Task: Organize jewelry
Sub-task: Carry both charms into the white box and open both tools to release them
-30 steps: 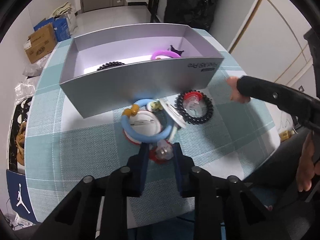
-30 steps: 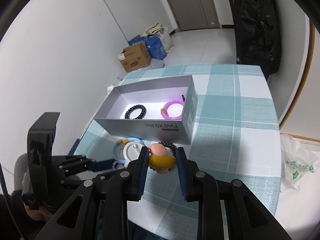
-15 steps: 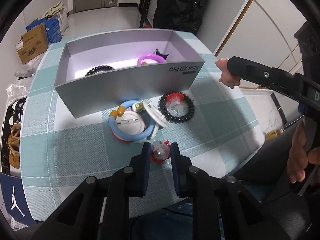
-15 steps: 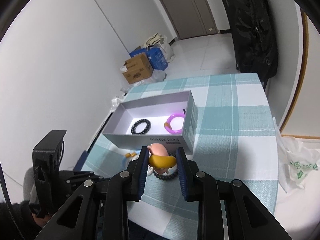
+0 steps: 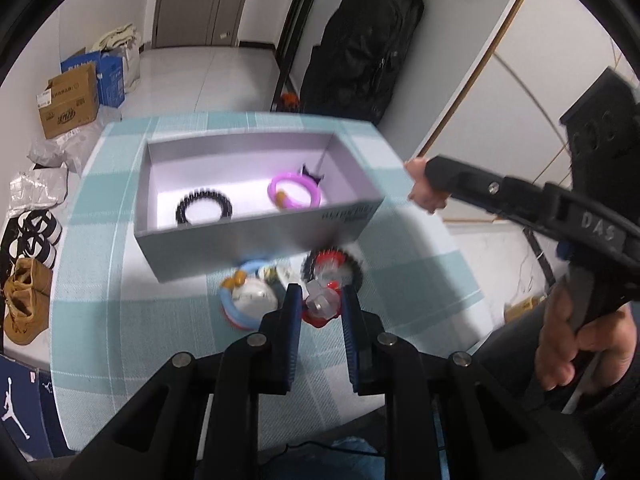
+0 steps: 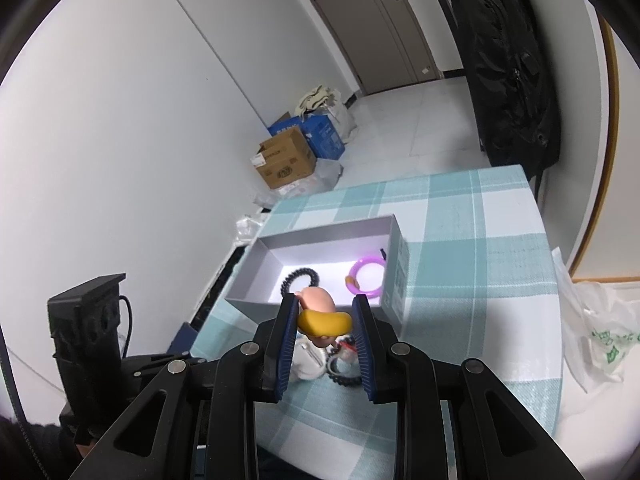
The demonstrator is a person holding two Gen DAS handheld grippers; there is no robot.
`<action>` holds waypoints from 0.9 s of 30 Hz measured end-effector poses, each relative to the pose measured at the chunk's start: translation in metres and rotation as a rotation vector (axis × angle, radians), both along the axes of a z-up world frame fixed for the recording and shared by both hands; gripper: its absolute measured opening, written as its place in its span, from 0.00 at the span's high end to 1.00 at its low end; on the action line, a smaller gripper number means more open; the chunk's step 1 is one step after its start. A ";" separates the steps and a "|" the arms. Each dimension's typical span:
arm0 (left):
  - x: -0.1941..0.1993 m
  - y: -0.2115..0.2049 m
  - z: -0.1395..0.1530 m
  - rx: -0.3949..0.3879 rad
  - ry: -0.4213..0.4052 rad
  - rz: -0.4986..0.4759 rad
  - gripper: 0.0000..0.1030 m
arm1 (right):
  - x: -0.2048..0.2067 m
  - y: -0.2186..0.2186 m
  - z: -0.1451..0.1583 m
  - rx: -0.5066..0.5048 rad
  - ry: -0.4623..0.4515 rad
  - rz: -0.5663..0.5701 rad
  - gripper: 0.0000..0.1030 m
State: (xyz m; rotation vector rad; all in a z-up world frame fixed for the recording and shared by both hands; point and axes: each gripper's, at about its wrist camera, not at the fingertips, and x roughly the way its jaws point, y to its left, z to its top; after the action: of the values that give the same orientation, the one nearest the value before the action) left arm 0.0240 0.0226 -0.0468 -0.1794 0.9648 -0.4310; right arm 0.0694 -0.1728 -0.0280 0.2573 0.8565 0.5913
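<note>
In the left wrist view my left gripper (image 5: 320,300) is shut on a small red and clear trinket (image 5: 320,307), held above the checked tablecloth. My right gripper (image 6: 325,305) is shut on a small figure with a pink head and a yellow band (image 6: 324,321), above the near wall of the open grey box (image 5: 256,242). Inside the box lie a black bead bracelet (image 5: 204,210) and a pink ring bracelet (image 5: 295,193). In front of the box lie a blue ring bracelet (image 5: 234,312), a white round badge (image 5: 256,300) and another black bead bracelet (image 5: 354,270).
The table (image 6: 480,264) has a teal and white checked cloth, with its edge close behind both grippers. Cardboard boxes (image 6: 286,162) stand on the floor beyond, shoes (image 5: 24,304) lie left of the table, and a white plastic bag (image 6: 600,340) sits at the right.
Both grippers have risen off the table with their items still held. The left one lifted the red and clear trinket away from the blue bracelet; the table now looks farther below.
</note>
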 end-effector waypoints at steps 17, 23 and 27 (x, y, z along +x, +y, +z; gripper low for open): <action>0.051 0.022 0.015 -0.107 -0.016 0.108 0.86 | 0.040 0.029 0.003 0.066 0.033 0.021 0.93; 0.069 0.029 0.010 -0.118 0.023 0.112 0.86 | 0.052 0.031 -0.009 0.062 0.070 0.044 0.89; 0.074 0.032 0.012 -0.115 0.014 0.113 0.86 | 0.034 0.023 -0.016 0.066 0.096 0.084 0.79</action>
State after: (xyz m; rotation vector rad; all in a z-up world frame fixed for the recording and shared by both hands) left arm 0.0983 0.0546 -0.0348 -0.3399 0.9395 -0.3815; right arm 0.1036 -0.1502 -0.0437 0.3124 0.9450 0.6905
